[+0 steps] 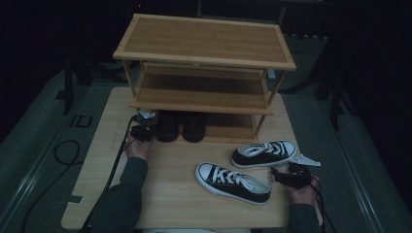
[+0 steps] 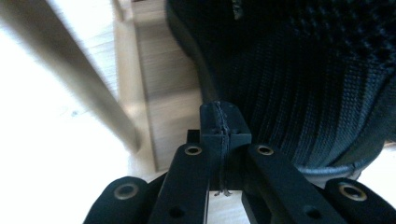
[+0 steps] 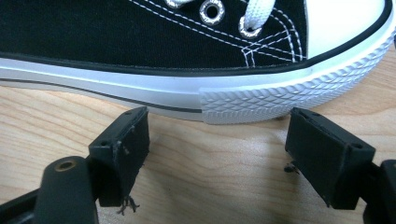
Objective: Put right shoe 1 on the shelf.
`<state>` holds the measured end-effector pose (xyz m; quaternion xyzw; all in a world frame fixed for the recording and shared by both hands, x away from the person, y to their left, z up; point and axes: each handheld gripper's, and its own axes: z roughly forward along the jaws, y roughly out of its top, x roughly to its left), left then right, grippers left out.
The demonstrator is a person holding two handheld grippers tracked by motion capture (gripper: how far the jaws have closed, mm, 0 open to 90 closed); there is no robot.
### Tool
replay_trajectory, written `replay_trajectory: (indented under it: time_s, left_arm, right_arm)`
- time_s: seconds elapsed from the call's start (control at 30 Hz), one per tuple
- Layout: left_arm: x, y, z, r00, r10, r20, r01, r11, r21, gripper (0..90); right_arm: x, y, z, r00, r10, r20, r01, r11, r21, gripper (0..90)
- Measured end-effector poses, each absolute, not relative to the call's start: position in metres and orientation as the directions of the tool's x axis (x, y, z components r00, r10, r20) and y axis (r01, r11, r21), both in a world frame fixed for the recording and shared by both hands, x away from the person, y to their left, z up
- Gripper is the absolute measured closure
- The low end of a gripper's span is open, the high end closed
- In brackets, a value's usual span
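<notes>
A three-tier bamboo shoe rack (image 1: 204,60) stands at the back of the wooden table (image 1: 170,204). Two black knit shoes (image 1: 166,126) (image 1: 194,126) sit side by side on its bottom shelf. My left gripper (image 1: 145,129) is just left of the left black shoe. In the left gripper view its jaws (image 2: 223,125) are pressed together with nothing between them, and the black shoe (image 2: 308,84) is close on the right. Two black-and-white sneakers (image 1: 233,182) (image 1: 264,154) lie on the table. My right gripper (image 1: 281,174) (image 3: 217,140) stands open, just short of the farther sneaker's toe sole (image 3: 261,100).
The rack's front left leg (image 2: 70,70) passes blurred just left of the left gripper, with the bottom shelf board (image 2: 163,93) beyond. Cables trail from both grippers towards the table's near edge. Dark floor surrounds the table.
</notes>
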<state>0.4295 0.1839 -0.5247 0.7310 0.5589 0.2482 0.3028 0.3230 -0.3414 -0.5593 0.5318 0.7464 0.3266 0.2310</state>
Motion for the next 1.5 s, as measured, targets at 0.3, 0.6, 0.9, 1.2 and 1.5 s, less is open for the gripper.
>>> replay_trajectory:
  time_s: [0.3, 0.6, 0.9, 1.2, 1.5]
  left_arm:
    - [0.435, 0.175, -0.527, 0.264, 0.964, 0.016, 0.666, -0.195, 0.721, 89.9]
    - [0.437, 0.17, -0.528, 0.297, 0.955, -0.009, 0.658, -0.198, 0.727, 90.0]
    - [0.431, 0.172, -0.524, 0.302, 0.953, 0.009, 0.651, -0.213, 0.728, 84.3]
    - [0.407, 0.182, -0.519, 0.349, 0.936, -0.053, 0.61, -0.183, 0.771, 69.6]
    - [0.383, 0.181, -0.525, 0.395, 0.916, -0.063, 0.596, -0.203, 0.777, 61.0]
  right_arm:
    - [0.323, -0.341, -0.559, -0.328, 0.945, 0.002, 0.643, 0.221, 0.733, 21.5]
    - [0.323, -0.341, -0.559, -0.328, 0.945, 0.002, 0.643, 0.221, 0.733, 21.5]
    - [0.323, -0.341, -0.559, -0.328, 0.945, 0.002, 0.643, 0.221, 0.733, 21.5]
    - [0.323, -0.341, -0.559, -0.322, 0.947, 0.001, 0.644, 0.218, 0.733, 21.6]
    - [0.323, -0.341, -0.559, -0.32, 0.948, 0.0, 0.644, 0.218, 0.734, 23.6]
